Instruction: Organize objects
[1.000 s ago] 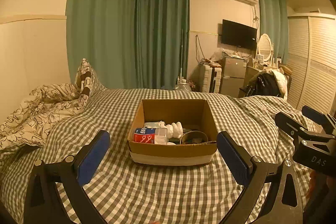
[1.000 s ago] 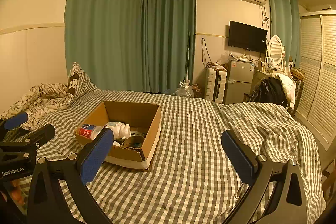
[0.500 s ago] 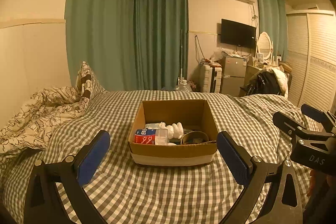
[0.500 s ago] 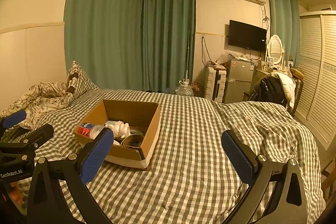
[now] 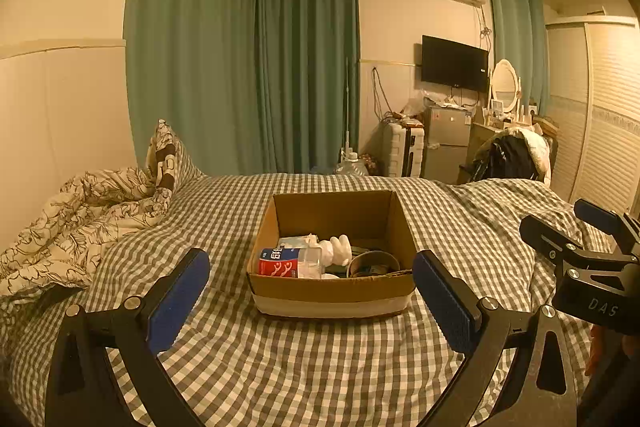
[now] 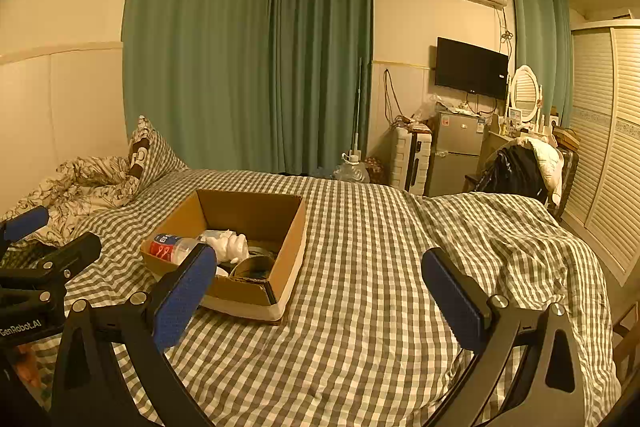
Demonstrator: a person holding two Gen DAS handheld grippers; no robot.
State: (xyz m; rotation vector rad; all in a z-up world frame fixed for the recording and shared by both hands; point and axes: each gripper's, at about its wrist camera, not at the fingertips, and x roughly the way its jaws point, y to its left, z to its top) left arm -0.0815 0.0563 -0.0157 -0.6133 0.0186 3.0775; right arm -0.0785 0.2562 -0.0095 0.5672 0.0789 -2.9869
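Observation:
An open cardboard box [image 5: 332, 291] sits on the checked bed, also in the right wrist view [image 6: 288, 251]. Inside lie a clear bottle with a red label [image 5: 286, 263], a white figurine [image 5: 340, 251], a roll of tape [image 5: 372, 263] and a pale packet. My left gripper [image 5: 312, 299] is open and empty, just in front of the box. My right gripper [image 6: 320, 291] is open and empty, to the right of the box; it also shows at the right edge of the left wrist view [image 5: 580, 239].
A crumpled floral duvet and a pillow [image 5: 104, 203] lie at the left of the bed. The checked cover [image 6: 500, 235] bunches at the right. Beyond the bed stand a small fridge [image 6: 460, 151], a chair with clothes [image 6: 520, 167] and a slatted wardrobe [image 6: 604, 147].
Both views have shifted very slightly; the box sits a touch lower in frame. Both grippers stay open and empty.

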